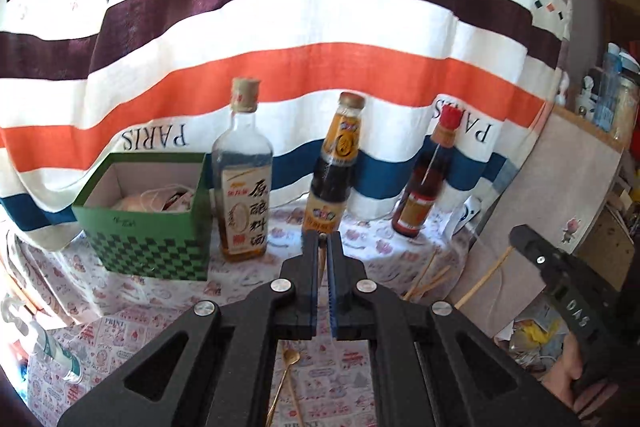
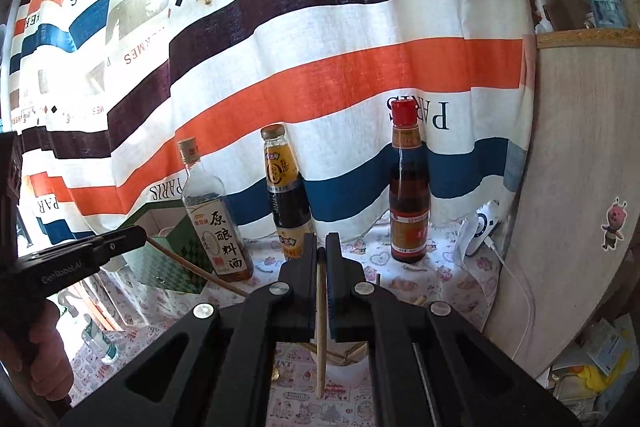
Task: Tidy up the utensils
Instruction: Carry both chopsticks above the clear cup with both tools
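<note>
A: Chopsticks, one in each gripper! Look, the right gripper [image 2: 321,251] has its fingers squeezed tight on a wooden chopstick [image 2: 320,323]. The stick hangs down toward 6 o'clock from the tips.

B: And the left gripper [image 1: 322,241]?

A: Its fingers are pinched nearly closed too. A thin stick with a dark tip [image 1: 322,259] sits between them. From the right camera you can see that stick [image 2: 188,263] poke out of it and slant down toward 4 o'clock.

B: Why hold them at the top end?

A: I think so the long part can drop into something tall. There is a white cup [image 2: 344,359] under the right gripper, at 6 o'clock, with more sticks in it.

B: What is left on the table?

A: More chopsticks [image 1: 428,277] lie at 3 o'clock from the left gripper's tips, and a gold spoon [image 1: 286,379] lies on the patterned tablecloth [image 1: 120,323] at 6 o'clock.

B: And the bottles?

A: The cooking wine bottle [image 1: 244,183], the dark sauce bottle [image 1: 332,171] and the red-capped bottle [image 1: 426,183] stand upright at 12 o'clock, by the striped curtain [image 1: 320,27]. The green box [image 1: 148,219] sits at 10 o'clock.
</note>
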Available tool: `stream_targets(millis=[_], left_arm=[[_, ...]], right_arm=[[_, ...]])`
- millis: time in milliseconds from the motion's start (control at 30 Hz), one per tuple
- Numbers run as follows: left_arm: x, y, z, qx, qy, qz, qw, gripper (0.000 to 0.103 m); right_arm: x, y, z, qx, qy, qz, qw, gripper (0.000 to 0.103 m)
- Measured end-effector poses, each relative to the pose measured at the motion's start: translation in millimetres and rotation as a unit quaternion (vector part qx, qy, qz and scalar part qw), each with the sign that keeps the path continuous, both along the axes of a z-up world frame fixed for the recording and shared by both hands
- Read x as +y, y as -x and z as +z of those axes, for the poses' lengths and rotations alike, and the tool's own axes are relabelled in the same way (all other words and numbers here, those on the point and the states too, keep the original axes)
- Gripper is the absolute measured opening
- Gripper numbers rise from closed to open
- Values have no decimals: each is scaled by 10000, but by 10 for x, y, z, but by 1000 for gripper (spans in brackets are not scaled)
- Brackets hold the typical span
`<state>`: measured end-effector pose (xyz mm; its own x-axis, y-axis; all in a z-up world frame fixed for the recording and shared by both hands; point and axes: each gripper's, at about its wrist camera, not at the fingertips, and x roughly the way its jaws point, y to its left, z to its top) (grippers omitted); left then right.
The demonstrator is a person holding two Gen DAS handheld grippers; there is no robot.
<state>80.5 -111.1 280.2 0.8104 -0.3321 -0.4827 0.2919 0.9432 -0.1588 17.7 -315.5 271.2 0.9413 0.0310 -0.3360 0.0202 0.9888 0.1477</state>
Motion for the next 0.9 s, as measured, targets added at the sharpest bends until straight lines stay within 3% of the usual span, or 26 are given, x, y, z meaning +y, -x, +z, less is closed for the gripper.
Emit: stream_targets(millis=[167,400,567,767,900], left_arm=[[-323,-117,196,-248,-18,-62,9997,3],[-609,-372,131,-339,53,-375,9987,3],[-761,-506,-117,-264,-12,-590,9979,3],[-910,-648,-582,43,-325,-613,9976,3],[-896,-658,-749,215,-225,-775,9965,3]], right_arm=[[-102,-234,43,-41,29,-6,10000,5],[-208,-537,-107,-208,-40,235,9995,5],[-234,-672,-383,-270,12,349,9990,5],[-276,-823,-696,63,-129,378,9992,5],[-247,-814,-809,148,-52,416,9990,5]])
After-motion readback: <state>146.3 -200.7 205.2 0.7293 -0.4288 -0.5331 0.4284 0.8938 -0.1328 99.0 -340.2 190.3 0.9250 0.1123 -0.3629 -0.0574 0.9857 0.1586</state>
